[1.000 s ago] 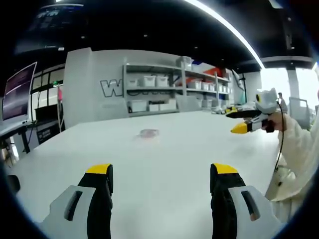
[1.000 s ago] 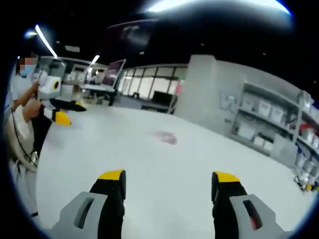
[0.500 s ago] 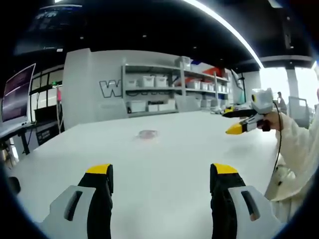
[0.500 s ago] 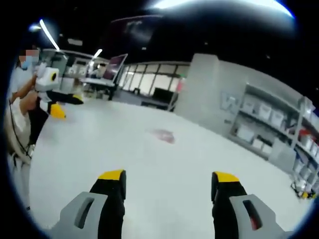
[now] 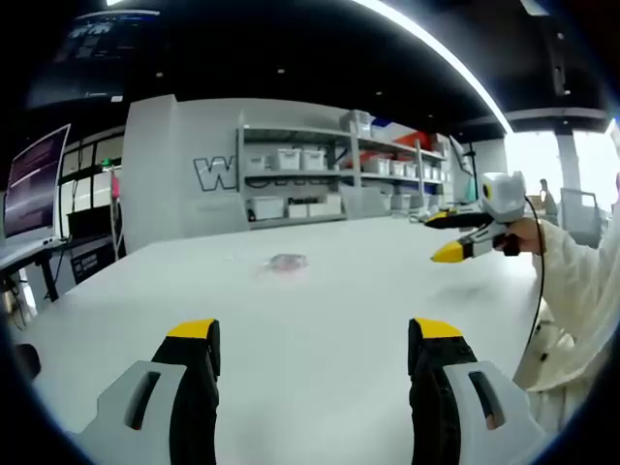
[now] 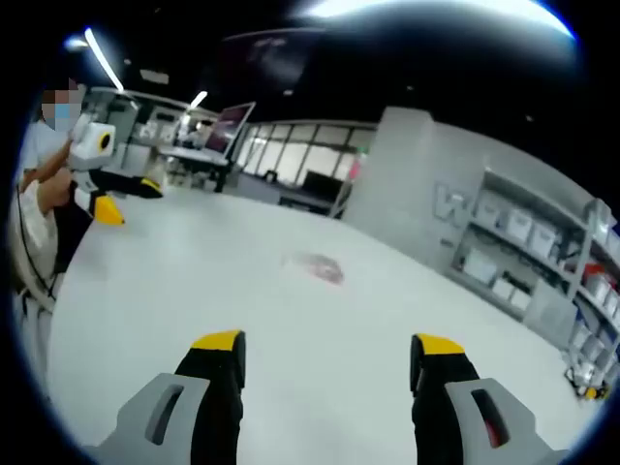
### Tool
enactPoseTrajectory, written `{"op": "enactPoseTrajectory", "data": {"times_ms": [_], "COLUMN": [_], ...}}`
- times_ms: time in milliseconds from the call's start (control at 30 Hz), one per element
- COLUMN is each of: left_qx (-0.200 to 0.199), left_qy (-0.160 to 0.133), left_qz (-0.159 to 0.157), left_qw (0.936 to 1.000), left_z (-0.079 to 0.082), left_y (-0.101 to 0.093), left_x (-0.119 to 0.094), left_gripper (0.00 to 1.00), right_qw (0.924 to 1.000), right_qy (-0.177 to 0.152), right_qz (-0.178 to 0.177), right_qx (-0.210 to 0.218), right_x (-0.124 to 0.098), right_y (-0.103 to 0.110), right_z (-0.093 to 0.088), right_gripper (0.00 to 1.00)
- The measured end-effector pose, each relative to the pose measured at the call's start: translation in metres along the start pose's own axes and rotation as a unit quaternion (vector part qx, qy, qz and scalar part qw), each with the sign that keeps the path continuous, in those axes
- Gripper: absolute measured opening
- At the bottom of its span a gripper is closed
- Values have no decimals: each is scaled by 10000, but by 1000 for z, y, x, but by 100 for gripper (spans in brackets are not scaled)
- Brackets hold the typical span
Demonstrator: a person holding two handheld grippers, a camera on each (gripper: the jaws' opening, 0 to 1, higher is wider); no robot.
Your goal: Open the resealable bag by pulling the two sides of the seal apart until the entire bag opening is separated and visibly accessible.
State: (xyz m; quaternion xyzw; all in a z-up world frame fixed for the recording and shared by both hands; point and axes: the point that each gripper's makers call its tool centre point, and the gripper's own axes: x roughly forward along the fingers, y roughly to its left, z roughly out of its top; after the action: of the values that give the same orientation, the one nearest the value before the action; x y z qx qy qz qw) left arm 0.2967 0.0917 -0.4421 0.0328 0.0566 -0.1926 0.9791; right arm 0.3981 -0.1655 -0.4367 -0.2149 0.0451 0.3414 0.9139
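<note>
Ahead of both spread-jawed, empty grippers, left (image 5: 310, 358) and right (image 6: 325, 363), the small clear pinkish resealable bag (image 5: 287, 262) lies flat mid-table (image 5: 320, 310), well apart from each; nearer arm indeterminable.

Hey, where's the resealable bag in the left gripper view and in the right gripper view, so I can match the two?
Left gripper view: the bag lies flat on the white table, left of centre, far beyond the open jaws.
Right gripper view: the bag lies near the middle of the picture, again well beyond the open jaws.
Shared landmark: the shelves of white bins against the grey wall behind the table.
</note>
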Motion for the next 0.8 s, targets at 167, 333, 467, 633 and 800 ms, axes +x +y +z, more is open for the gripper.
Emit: {"op": "enactPoseTrajectory", "data": {"times_ms": [167,333,467,633,800], "left_qx": [-2,16,13,6,2], "left_qy": [15,10,22,43,51], "left_qz": [13,-2,-28,-20,-9], "left_qw": [10000,10000,10000,10000,10000], "left_z": [-1,0,-2,-3,-4], "left_y": [1,0,-2,-2,-2], "left_x": [-1,0,1,1,1], "left_gripper": [79,79,79,79,79], "right_qw": [10000,10000,10000,9998,9994], "right_qy": [16,-15,-7,33,103], "right_qz": [43,51,34,-8,-6], "right_qx": [-7,-35,-48,-187,-318], "right_x": [5,9,12,18,22], "right_y": [0,-1,-3,-7,-8], "right_z": [-1,0,-1,-2,-5], "right_gripper": [69,68,68,68,68]}}
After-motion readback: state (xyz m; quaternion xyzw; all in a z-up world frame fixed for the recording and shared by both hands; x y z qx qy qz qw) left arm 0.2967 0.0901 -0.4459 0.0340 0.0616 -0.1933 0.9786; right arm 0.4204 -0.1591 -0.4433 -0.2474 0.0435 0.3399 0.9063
